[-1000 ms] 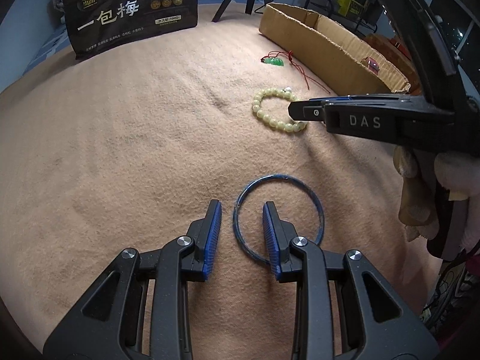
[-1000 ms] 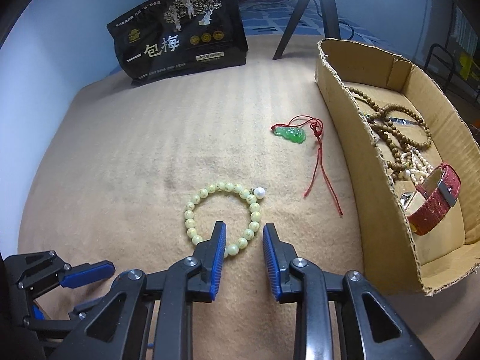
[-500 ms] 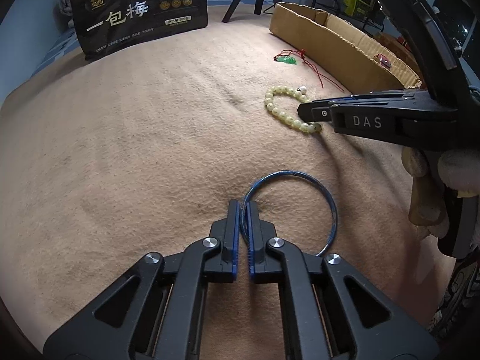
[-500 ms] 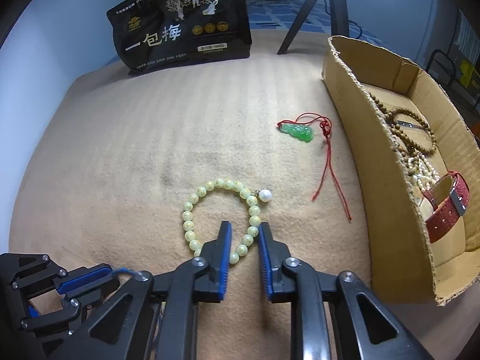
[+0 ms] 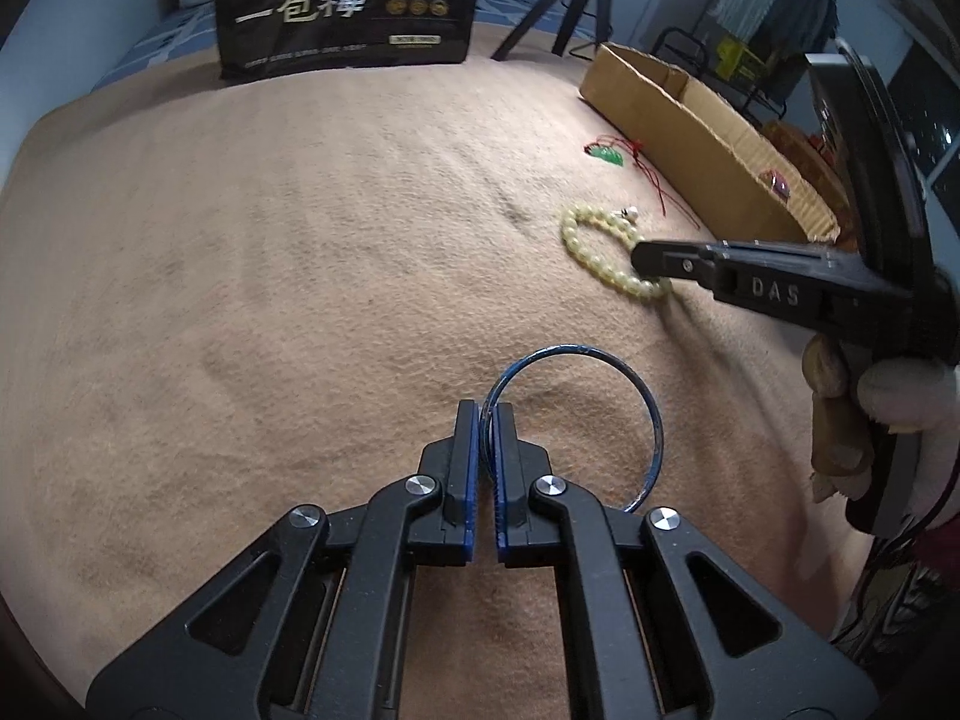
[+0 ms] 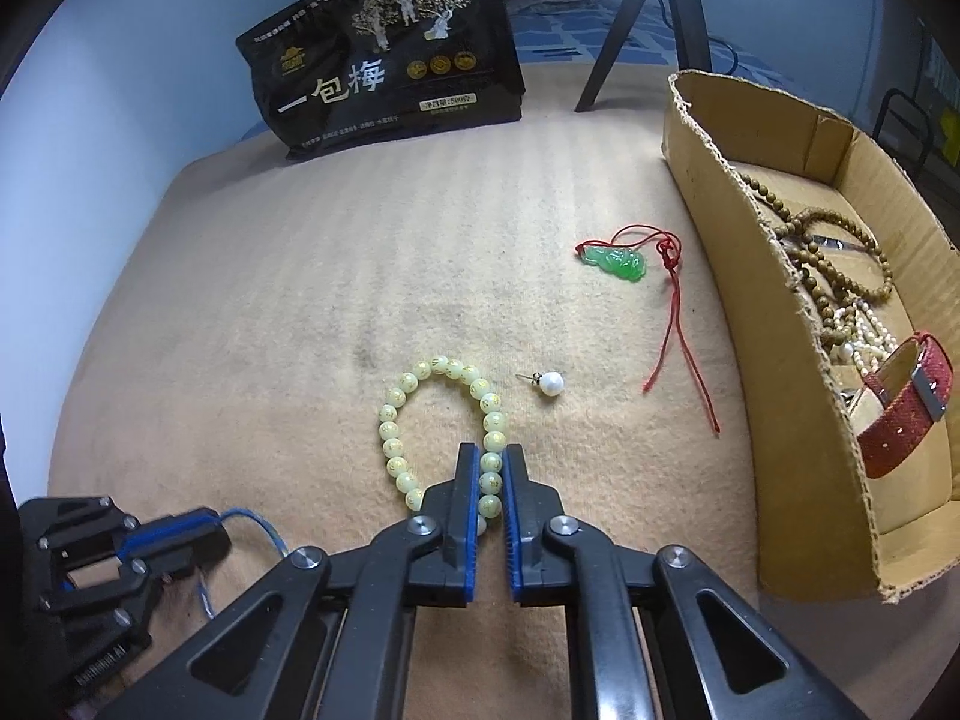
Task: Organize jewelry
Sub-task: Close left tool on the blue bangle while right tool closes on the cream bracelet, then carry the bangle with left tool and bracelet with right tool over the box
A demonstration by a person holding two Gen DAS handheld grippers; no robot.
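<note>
We see the left tongs (image 5: 487, 414) clamped on the rim of the thin blue bangle (image 5: 624, 375), having just closed on it. The right tongs (image 6: 492, 456) have likewise just closed and pinch the pale green bead bracelet (image 6: 414, 414). Both pieces lie on the tan blanket (image 6: 300, 300), left of the cardboard box (image 6: 744, 276); the bracelet is nearer the box, and the green pendant (image 6: 618, 262) nearer still.

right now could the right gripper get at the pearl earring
Probably not yet: the right gripper is shut on the bead bracelet. The pearl earring lies bare on the blanket just beyond its tips, nothing between, so once freed the way looks clear.
</note>
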